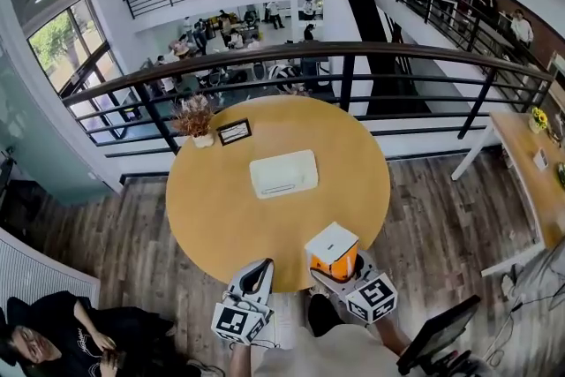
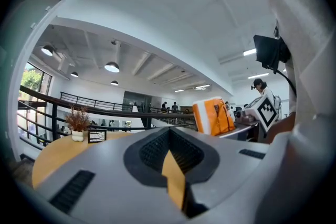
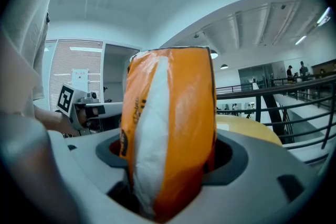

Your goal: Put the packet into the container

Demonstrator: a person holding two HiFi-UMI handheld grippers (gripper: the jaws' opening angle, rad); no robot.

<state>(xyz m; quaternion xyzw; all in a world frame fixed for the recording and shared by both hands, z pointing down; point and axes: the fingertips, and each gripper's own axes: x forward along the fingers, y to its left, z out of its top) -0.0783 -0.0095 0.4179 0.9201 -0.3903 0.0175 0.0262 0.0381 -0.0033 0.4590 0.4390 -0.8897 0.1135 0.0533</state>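
Mezzanine, round desk [image 1: 212, 216]: we are pinching the orange packet [image 3: 168, 128] in right gripper [image 1: 339, 276] jaws, well short of the white container [image 1: 283, 173]; left gripper [image 1: 253, 280] jaws pressed together, empty. Risk: puffy packet slipping free.

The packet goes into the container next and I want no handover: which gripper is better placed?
Right. The right gripper holds the orange packet, with the white container ahead of it on the table. The left gripper is shut and empty at the table's near edge.
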